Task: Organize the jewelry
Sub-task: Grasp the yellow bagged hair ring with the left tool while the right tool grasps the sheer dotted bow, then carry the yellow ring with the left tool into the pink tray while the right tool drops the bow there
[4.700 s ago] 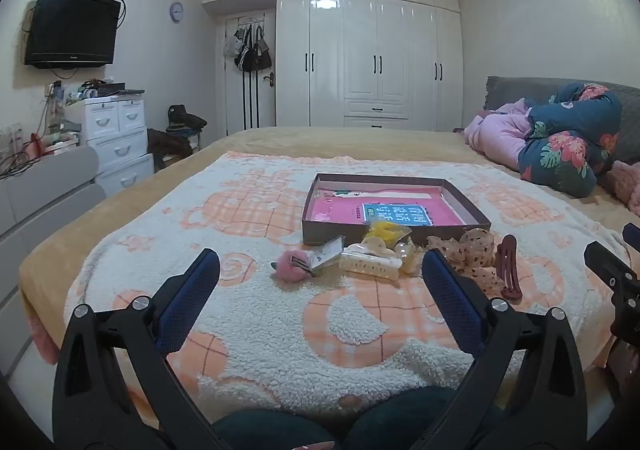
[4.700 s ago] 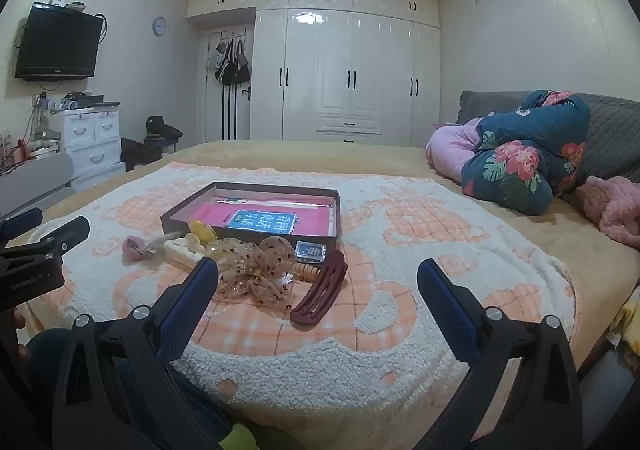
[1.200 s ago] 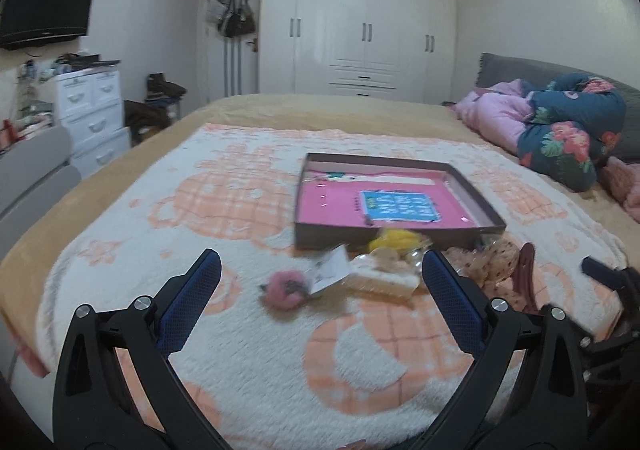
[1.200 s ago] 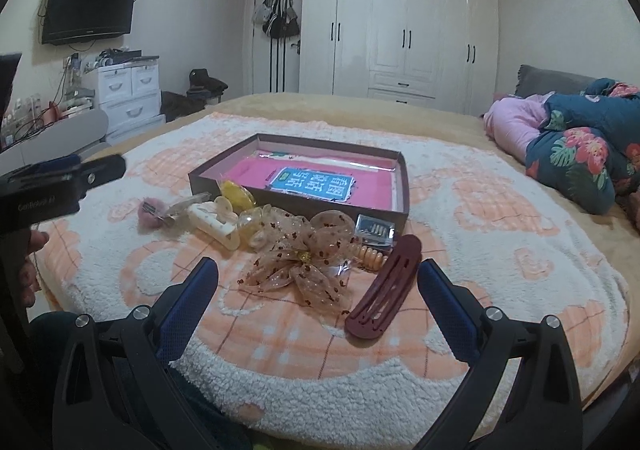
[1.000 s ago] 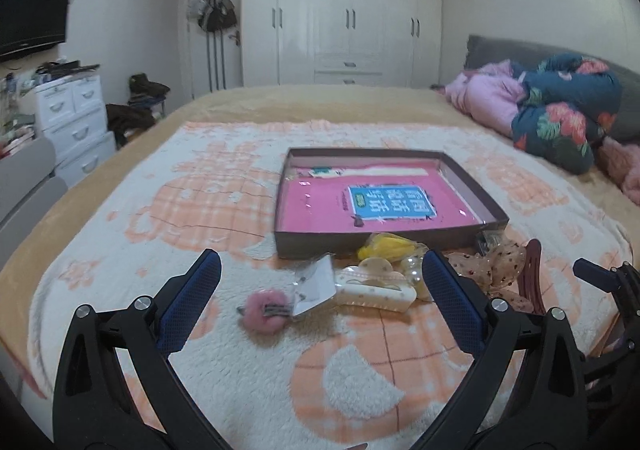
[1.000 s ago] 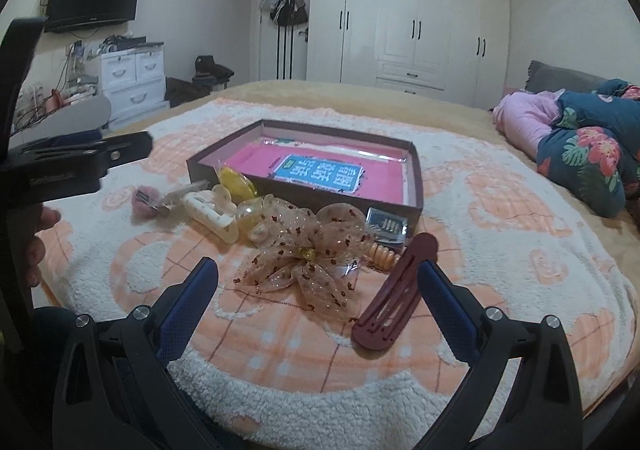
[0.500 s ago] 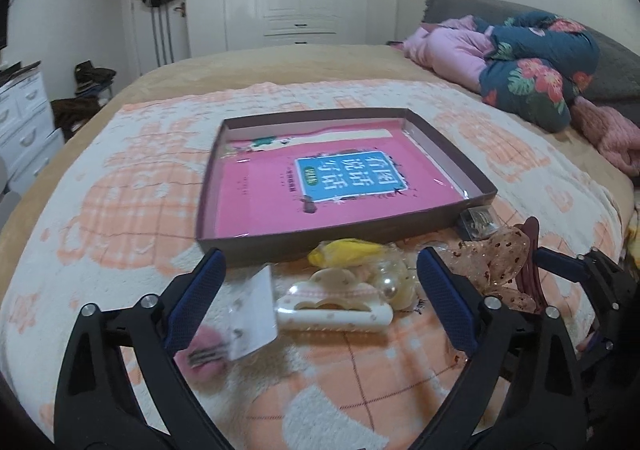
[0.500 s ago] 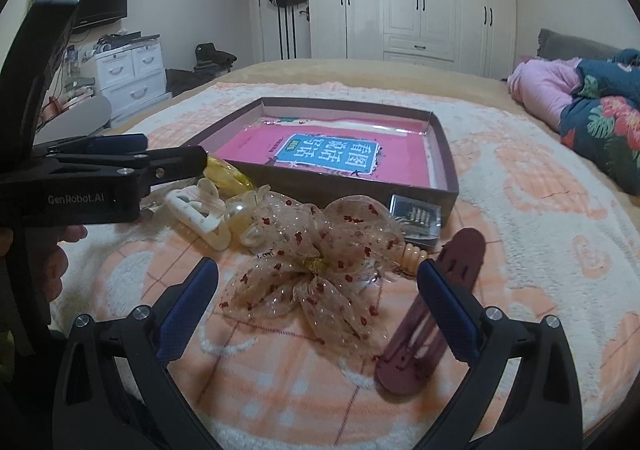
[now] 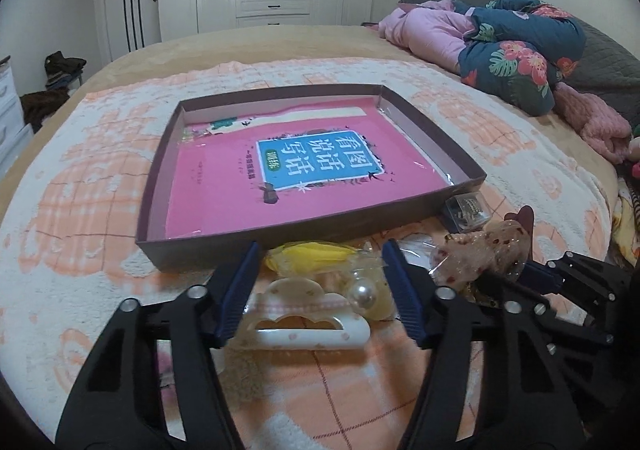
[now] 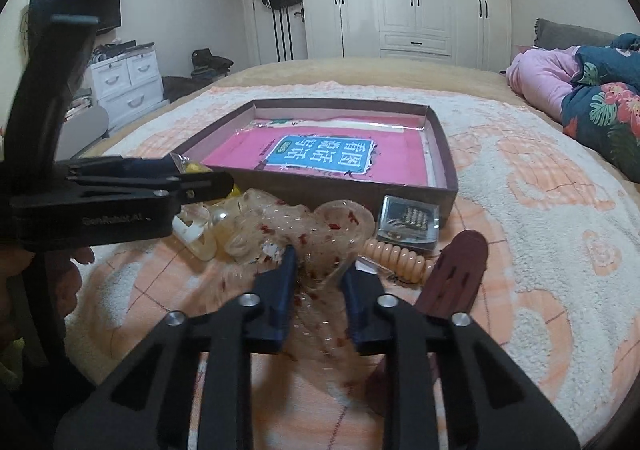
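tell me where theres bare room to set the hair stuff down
Free: the box floor, bare but for the pink book lying flat in it, and the blanket left of the box. Crowded: the strip along the box's near wall, where the white claw clip, yellow clip, sheer bow and maroon clip lie packed together.

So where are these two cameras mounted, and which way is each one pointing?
Left wrist: on the left gripper, looking down its closing fingers at a white hair claw and the box.
Right wrist: on the right gripper, its fingers closing around a sheer bow; a hand shows at left.
Shared: box, bow, and each other's gripper.
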Tool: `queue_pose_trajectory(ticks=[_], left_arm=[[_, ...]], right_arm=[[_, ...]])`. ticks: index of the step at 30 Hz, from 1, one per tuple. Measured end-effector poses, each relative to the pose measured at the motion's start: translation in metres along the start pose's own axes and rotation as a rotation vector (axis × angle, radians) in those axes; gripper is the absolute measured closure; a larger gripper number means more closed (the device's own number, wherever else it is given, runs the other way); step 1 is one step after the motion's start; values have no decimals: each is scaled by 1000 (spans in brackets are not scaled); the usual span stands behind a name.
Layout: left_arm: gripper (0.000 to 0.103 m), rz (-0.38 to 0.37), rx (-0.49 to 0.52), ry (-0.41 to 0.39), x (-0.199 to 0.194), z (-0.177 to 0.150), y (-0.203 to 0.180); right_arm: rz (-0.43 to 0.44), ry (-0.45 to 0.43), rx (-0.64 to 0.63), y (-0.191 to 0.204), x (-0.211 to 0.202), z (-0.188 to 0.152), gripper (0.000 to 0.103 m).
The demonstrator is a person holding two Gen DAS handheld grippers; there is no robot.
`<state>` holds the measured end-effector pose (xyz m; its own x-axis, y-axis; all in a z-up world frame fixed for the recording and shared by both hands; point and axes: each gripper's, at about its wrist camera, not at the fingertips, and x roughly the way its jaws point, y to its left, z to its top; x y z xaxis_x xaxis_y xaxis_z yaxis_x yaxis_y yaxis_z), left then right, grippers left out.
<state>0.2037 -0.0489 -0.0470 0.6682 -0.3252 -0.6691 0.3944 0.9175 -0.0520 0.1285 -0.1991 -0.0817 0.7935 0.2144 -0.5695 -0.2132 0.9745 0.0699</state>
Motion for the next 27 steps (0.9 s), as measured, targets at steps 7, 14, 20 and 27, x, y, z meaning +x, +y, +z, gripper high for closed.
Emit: queue_pose_trajectory(ticks=[7, 14, 20, 27], left_arm=[[59, -5, -8, -25, -2, 2, -2], [60, -6, -60, -89, -25, 9, 9], [60, -1, -102, -156, -47, 27, 22], [60, 22, -161, -206, -53, 48, 45]], right_arm=[[-6, -8, 9, -8, -11, 1, 91], [-19, -50, 19, -18, -28, 8, 92], [-49, -93, 12, -24, -37, 21, 92], [-87, -120, 14, -36, -28, 45, 92]])
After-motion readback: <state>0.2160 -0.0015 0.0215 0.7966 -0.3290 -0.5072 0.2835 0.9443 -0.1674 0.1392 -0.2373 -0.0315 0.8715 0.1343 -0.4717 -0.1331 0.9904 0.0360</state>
